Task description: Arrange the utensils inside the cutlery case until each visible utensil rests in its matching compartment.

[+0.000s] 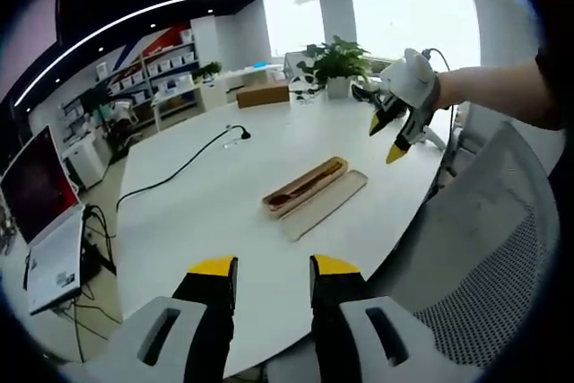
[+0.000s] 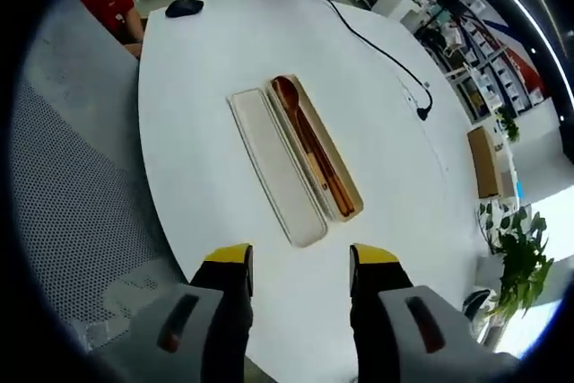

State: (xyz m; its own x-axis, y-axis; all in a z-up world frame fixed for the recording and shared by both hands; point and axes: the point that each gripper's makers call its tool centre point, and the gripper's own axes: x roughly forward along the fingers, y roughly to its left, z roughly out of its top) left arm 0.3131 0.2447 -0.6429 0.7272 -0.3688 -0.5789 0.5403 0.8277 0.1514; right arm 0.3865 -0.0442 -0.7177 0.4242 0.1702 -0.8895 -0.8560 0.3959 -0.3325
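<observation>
Wooden spoon (image 2: 289, 96) in oblong case (image 2: 316, 148)

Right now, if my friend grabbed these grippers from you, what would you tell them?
Left hand-held gripper: open, empty, above the table's near edge.
Right hand-held gripper: open, empty, above the table edge near the case.
Cutlery case: open on the white table, its lid lying flat alongside.
Wooden spoon and chopsticks: lying inside the case.
Done: utensils seem to be in the case.
Left: check that each sits in its own compartment; I cannot tell from here.
</observation>
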